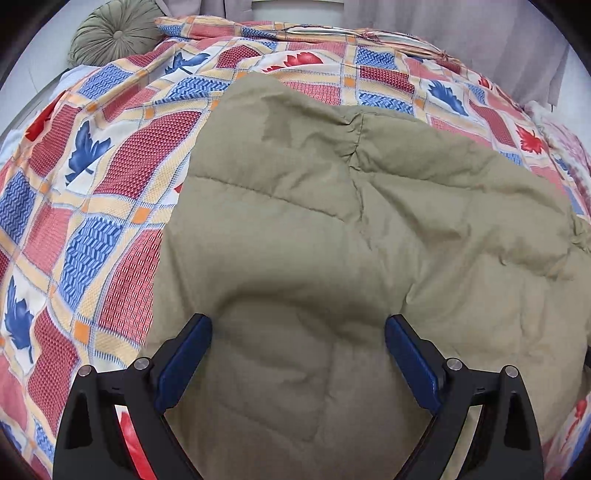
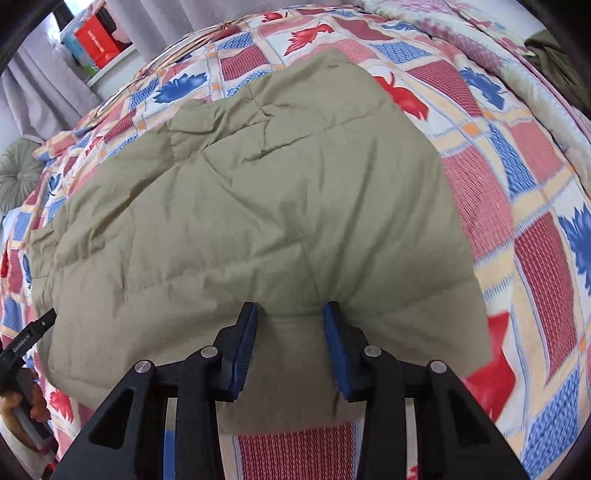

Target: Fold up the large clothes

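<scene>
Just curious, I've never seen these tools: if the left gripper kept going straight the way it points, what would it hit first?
Most likely the olive puffer jacket: the left gripper stands open right over its padded fabric.

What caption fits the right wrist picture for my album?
The right claw pinches the near edge of a puffy khaki coat spread on a leaf-patterned bedspread.

Patchwork leaf-print bedspread (image 1: 110,206), round green cushion (image 1: 114,35) – grey curtains (image 1: 461,44), white shelf (image 2: 110,70) behind
</scene>
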Available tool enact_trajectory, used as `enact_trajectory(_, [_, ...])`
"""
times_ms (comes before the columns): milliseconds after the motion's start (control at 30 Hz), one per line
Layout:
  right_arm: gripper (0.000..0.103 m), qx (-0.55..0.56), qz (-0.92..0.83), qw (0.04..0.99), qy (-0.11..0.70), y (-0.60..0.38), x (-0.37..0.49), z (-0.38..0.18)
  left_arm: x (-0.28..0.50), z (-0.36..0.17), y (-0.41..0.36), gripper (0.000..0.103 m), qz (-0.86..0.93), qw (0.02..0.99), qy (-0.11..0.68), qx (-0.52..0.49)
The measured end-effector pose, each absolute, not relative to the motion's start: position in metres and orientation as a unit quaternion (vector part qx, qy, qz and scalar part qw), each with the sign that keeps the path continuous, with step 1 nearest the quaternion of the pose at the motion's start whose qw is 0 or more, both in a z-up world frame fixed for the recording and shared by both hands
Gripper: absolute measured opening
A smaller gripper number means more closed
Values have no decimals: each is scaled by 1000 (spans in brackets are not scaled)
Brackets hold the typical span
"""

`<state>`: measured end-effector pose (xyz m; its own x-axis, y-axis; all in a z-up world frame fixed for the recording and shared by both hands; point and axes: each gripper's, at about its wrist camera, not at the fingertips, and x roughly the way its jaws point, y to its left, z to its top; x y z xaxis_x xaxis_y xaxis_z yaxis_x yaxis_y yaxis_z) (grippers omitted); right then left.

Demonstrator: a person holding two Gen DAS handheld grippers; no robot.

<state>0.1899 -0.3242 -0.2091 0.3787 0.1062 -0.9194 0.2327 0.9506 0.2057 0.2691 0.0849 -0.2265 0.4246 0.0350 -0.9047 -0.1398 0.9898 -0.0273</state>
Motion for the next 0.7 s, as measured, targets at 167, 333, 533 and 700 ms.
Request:
enact_trajectory(167, [41, 124, -41, 819, 559, -317, 211, -216, 284, -233, 90, 96, 52, 834, 545, -64])
enact_trajectory(333, [44, 124, -45, 810, 571, -317, 218, -217, 274, -217, 96, 96, 36, 830, 551, -72])
enact_trajectory(533, [64, 203, -23, 807, 554, -329, 196, -195, 245, -196, 113, 103, 19, 836, 539, -102])
enact_trajectory(700, [79, 286, -18, 789, 543, -341, 165, -190, 220, -194, 132, 103, 7, 809, 559, -181])
